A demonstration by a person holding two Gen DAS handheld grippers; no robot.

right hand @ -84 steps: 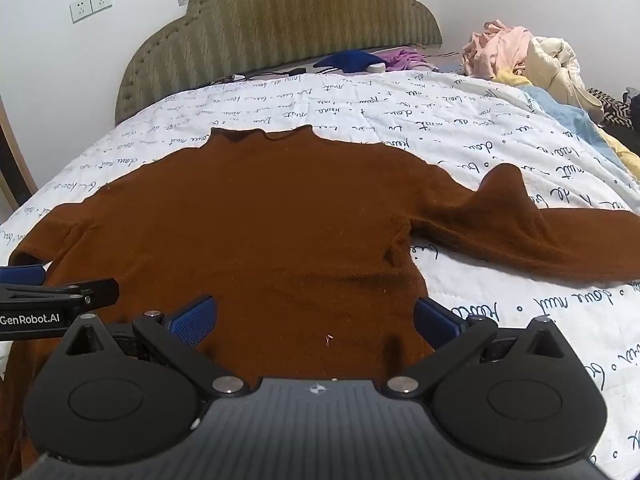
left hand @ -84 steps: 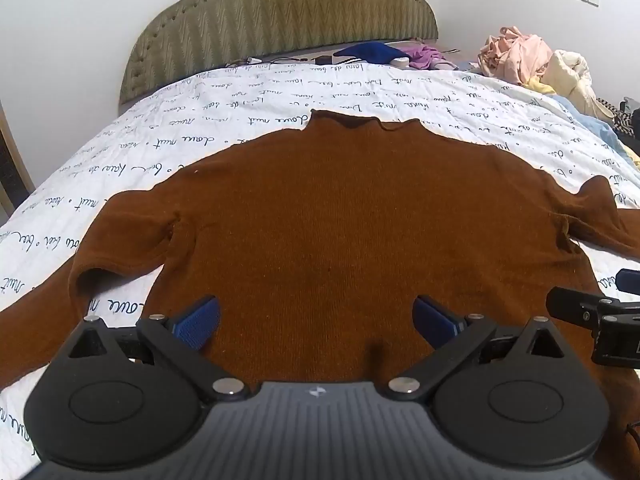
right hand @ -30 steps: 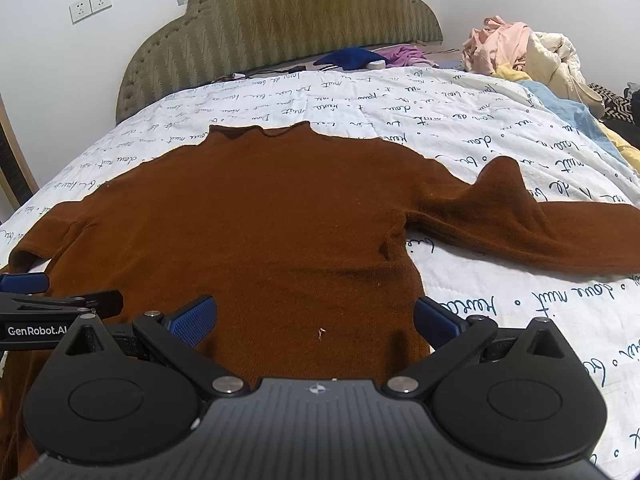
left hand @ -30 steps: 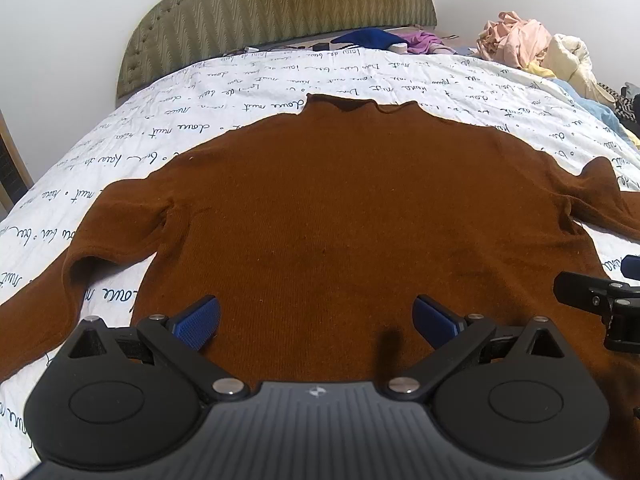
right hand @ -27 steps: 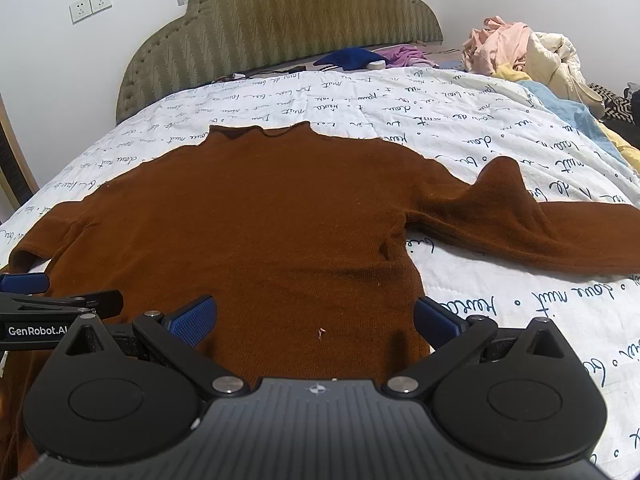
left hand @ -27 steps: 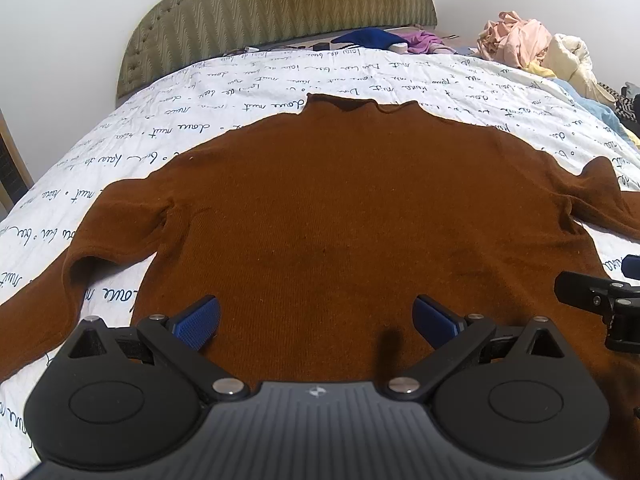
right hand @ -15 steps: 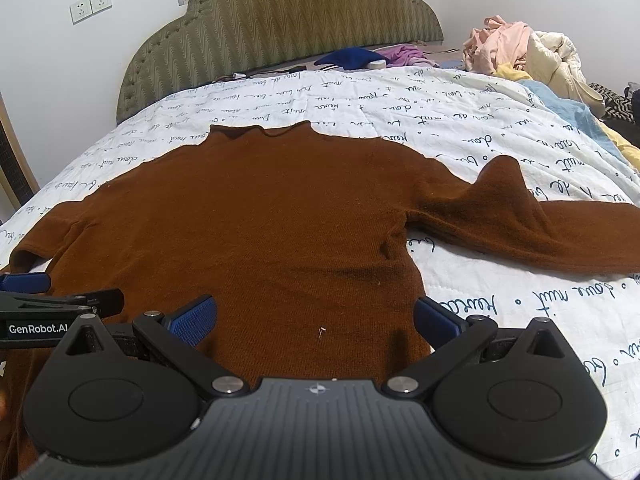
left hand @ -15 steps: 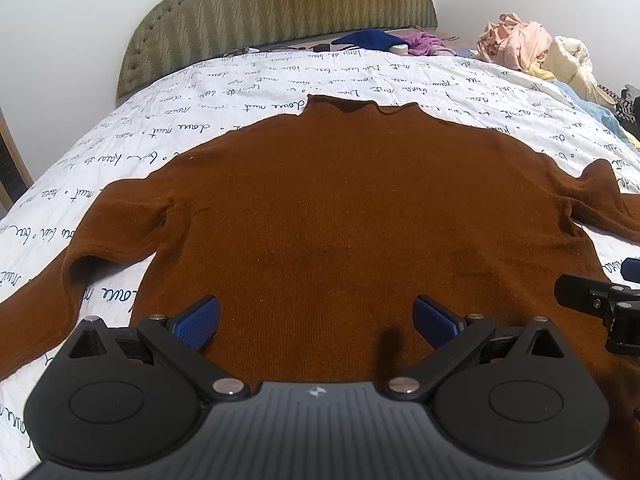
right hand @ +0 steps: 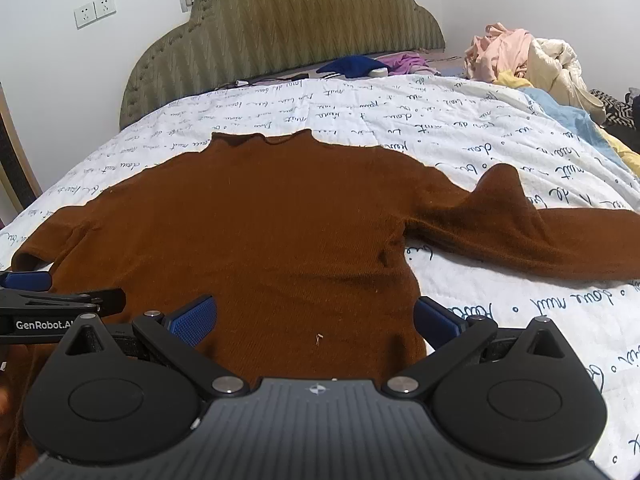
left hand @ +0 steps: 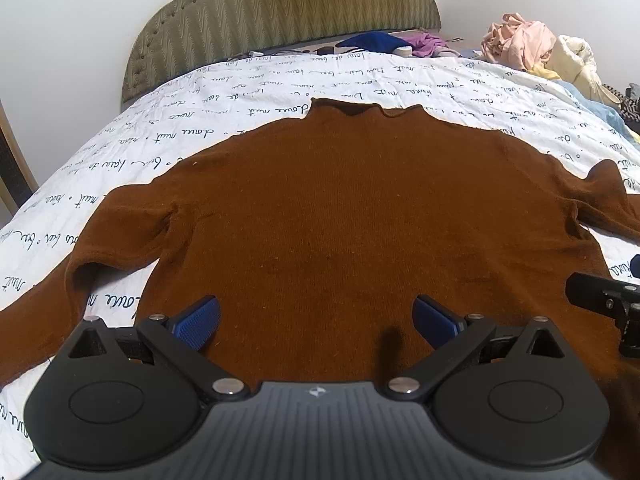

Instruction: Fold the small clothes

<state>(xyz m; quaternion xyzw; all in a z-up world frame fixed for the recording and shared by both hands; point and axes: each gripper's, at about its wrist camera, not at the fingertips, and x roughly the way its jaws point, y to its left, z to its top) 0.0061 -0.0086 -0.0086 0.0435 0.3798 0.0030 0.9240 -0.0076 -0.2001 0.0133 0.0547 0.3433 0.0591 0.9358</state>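
Observation:
A brown long-sleeved sweater (left hand: pixel 352 216) lies flat on the bed, collar away from me, sleeves spread to both sides; it also shows in the right wrist view (right hand: pixel 272 232). My left gripper (left hand: pixel 316 318) is open and empty above the sweater's lower left body. My right gripper (right hand: pixel 316 318) is open and empty above the lower right body, near the side edge. Each gripper shows at the edge of the other's view.
The white quilt with script print (left hand: pixel 280 80) covers the bed. A padded green headboard (left hand: pixel 280 4) stands at the back. A pile of clothes (right hand: pixel 524 56) lies at the far right, and blue and purple garments (right hand: pixel 356 66) lie near the headboard.
Both grippers have shifted slightly forward over the sweater since the earliest frames. They stay open, and the sweater has not moved.

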